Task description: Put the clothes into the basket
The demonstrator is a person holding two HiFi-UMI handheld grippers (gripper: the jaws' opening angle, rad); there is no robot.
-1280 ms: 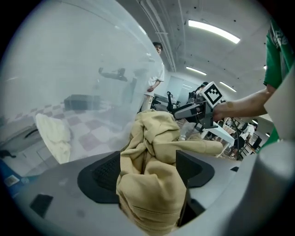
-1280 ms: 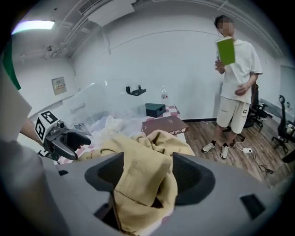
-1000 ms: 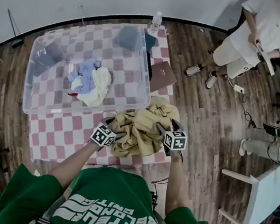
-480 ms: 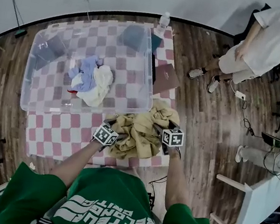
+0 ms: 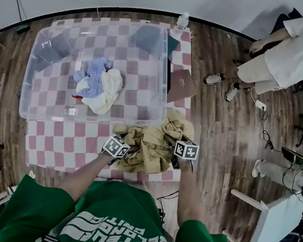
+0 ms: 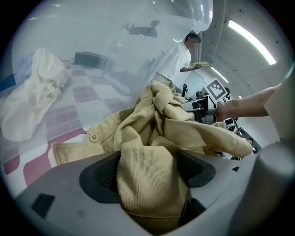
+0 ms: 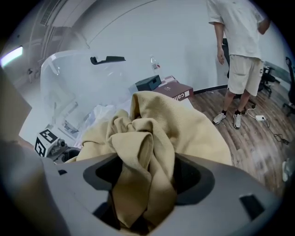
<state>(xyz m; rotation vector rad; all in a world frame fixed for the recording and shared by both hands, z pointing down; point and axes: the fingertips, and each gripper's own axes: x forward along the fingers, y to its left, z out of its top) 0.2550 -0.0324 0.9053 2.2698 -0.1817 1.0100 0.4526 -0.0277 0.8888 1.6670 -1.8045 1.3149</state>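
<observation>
A crumpled tan garment (image 5: 150, 143) lies on the checkered table (image 5: 60, 142), just in front of the clear plastic basket (image 5: 91, 119). White and blue clothes (image 5: 102, 86) lie inside the basket. My left gripper (image 5: 125, 142) digs into the garment's left side. A bulge of tan cloth (image 6: 152, 179) sits between its wide-set jaws (image 6: 147, 173), which have just been closing. My right gripper (image 5: 177, 143) is at the garment's right side. Its jaws (image 7: 145, 177) stand wide with a bunched fold (image 7: 140, 156) between them. I see no pinch on the cloth in either view.
A water bottle (image 5: 182, 20), a dark box (image 5: 149, 37) and a brown box (image 5: 180, 85) sit by the basket's far and right sides. A person (image 5: 302, 57) stands on the wood floor at the right. The table's front edge is directly under my hands.
Both grippers have sunk toward the table with the tan garment, which now lies lower and flatter. The bystander has shifted to the right.
</observation>
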